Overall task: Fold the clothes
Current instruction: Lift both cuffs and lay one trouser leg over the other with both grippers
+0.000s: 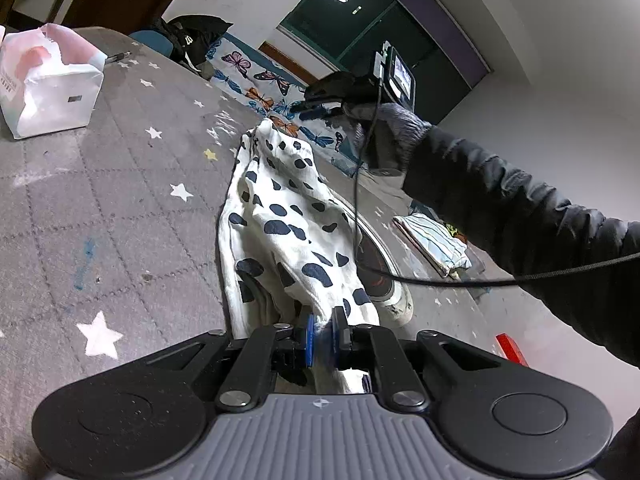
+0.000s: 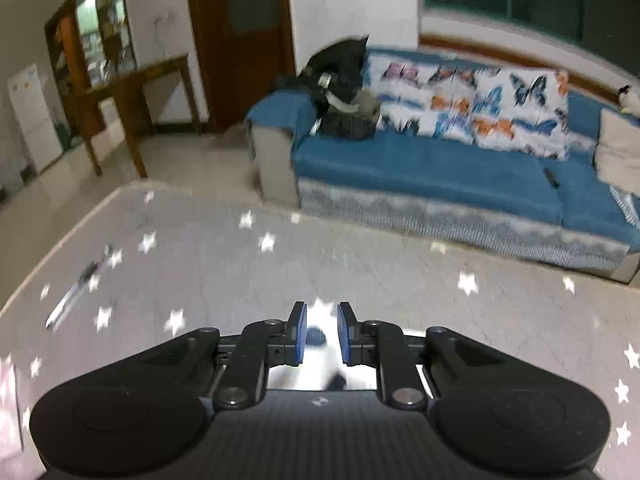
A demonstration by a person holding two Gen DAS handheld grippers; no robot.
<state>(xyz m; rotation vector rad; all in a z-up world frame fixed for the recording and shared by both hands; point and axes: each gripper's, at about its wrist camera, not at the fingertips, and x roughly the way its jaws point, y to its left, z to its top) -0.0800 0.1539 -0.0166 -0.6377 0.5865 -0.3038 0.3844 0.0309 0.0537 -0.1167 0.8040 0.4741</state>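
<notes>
Garment (image 1: 280, 216): one white cloth with dark blue spots, stretched in the air above the grey star-print mat (image 1: 100, 208) between the two grippers. Left gripper (image 1: 322, 338): blue pads clenched on the near end of the cloth; fabric bunches between them. Right gripper (image 1: 320, 108): seen from the left wrist view at the far, raised end of the cloth, held by a gloved hand (image 1: 384, 136) in a dark sleeve. In the right wrist view the right gripper (image 2: 322, 334) has white spotted fabric between its pads; frame is motion-blurred, but the pads appear to be pinching it.

Count on mat: one folded striped item (image 1: 434, 244) lying flat to the right, one white paper bag (image 1: 48, 80) far left, one pen (image 2: 78, 284).

Background: one blue sofa (image 2: 440, 168) with butterfly-print cushions.
</notes>
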